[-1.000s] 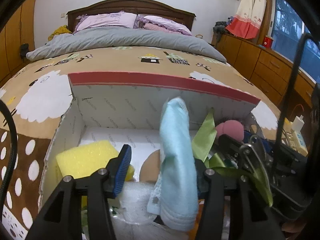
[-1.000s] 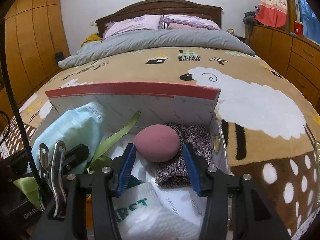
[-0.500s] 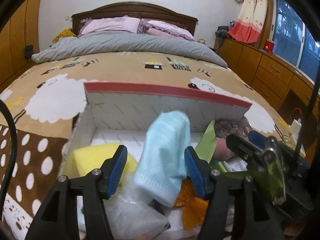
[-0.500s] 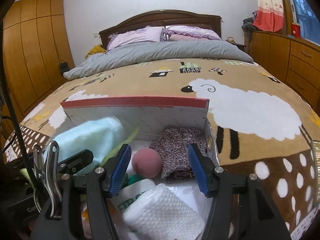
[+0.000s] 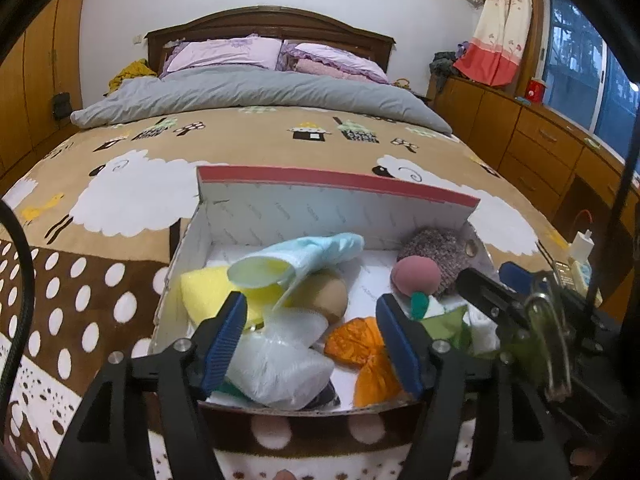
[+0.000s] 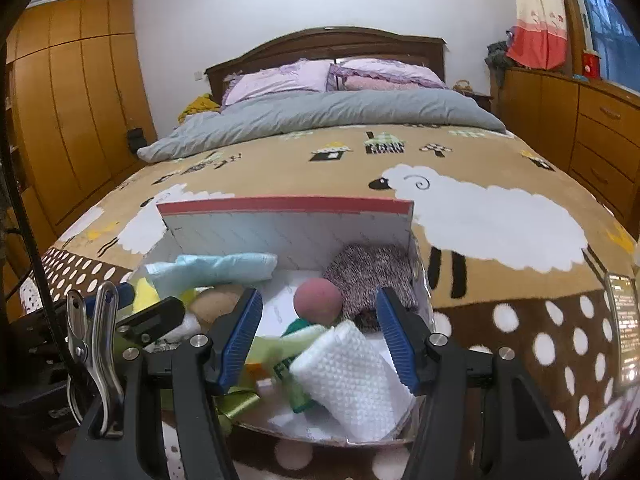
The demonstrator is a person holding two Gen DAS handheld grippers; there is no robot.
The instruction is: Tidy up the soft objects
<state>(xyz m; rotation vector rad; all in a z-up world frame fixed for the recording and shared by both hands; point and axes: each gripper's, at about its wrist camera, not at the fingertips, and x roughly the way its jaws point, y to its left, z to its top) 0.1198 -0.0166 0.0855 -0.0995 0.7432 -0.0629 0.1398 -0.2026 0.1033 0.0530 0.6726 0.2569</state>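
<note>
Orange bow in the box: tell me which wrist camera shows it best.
The left wrist view. There the orange bow lies open at the near end of the white box, beside the left tool's right finger. In the right wrist view only a small orange sliver shows behind the right tool's left finger.

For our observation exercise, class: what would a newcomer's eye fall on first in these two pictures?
First, the white cardboard box with a red rim on the brown sheep-patterned blanket, crammed with soft things. Inside it, a pale blue sock lies over a yellow sponge, and a pink egg-shaped sponge sits by a speckled knitted cloth. Both open grippers, left and right, frame the view.
</note>
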